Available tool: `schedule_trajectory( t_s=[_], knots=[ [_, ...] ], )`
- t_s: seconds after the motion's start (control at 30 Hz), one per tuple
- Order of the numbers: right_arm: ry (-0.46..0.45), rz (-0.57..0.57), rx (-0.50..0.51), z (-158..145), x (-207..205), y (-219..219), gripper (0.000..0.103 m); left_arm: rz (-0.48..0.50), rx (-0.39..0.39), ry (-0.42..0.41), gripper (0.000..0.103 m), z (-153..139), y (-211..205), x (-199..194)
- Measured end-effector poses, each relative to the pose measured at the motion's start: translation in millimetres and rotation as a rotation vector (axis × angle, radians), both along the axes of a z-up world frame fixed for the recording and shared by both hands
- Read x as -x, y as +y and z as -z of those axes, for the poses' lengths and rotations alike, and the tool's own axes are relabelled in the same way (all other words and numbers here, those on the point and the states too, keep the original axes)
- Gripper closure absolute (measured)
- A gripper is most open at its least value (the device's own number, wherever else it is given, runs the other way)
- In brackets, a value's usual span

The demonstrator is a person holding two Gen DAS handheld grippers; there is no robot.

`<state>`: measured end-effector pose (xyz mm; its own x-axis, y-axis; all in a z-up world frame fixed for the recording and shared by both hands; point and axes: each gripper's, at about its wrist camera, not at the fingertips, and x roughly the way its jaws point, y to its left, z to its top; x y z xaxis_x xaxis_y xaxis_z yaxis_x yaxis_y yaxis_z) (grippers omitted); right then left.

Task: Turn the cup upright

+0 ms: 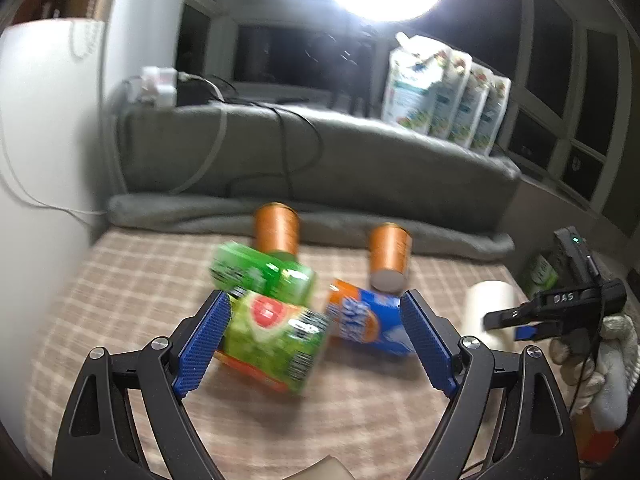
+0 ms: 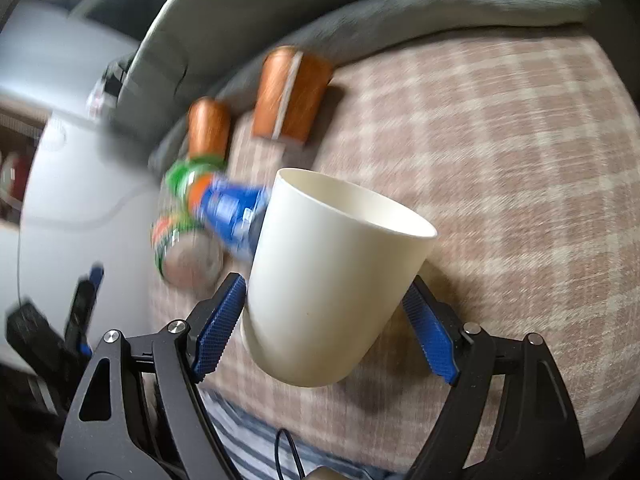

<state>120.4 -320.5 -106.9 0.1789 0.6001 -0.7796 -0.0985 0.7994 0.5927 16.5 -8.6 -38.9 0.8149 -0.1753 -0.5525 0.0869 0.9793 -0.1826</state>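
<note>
In the right wrist view, the white cup is seen between the blue pads of the right gripper. The left pad is pressed against the cup's wall near its base; the right pad appears to lie just beside the opposite wall, though contact there cannot be confirmed. The cup is tilted, with its open mouth raised and leaned away from the camera, and its base is lifted off the checked cloth. A shadow is cast on the cloth beneath it.

In the left wrist view, the left gripper is held wide open with nothing gripped. Between and just beyond its fingers, a green can and a blue and orange can are seen lying on their sides on the cloth. A second green can lies on its side just behind the first. At the right edge of that view, the cup is shown with the right gripper beside it, held by a gloved hand.

Further back, two orange cylinders are found: one stands upright behind the green cans, the other lies tipped toward the camera. Behind them, a grey folded blanket is laid along the edge of the cloth, and a row of printed packages is placed on the grey ledge beyond.
</note>
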Motion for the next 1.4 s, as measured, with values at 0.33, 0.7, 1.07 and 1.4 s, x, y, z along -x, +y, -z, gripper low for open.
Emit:
schedule_trajectory(
  t_s=[0.33,0.7,1.07,1.4],
  knots=[
    [0.039,-0.278,0.056,15.5,19.7,43.5,0.020,0.144,0.175,0.182,0.016,21.4,-16.7,-15.1],
    [-0.025,-0.348,0.094,14.5,24.1,74.1,0.017,0.196,0.205,0.315,0.016,43.7,-29.1,-34.2],
    [-0.174,-0.143,0.060,-21.2,66.4,12.9,0.017,0.307,0.294,0.487,0.016,68.0,-63.7,-63.0],
    [-0.205,0.015,0.052,-25.7,96.1,-36.9,0.017,0.337,0.328,0.586,0.016,89.6,-87.9,-78.5]
  ],
)
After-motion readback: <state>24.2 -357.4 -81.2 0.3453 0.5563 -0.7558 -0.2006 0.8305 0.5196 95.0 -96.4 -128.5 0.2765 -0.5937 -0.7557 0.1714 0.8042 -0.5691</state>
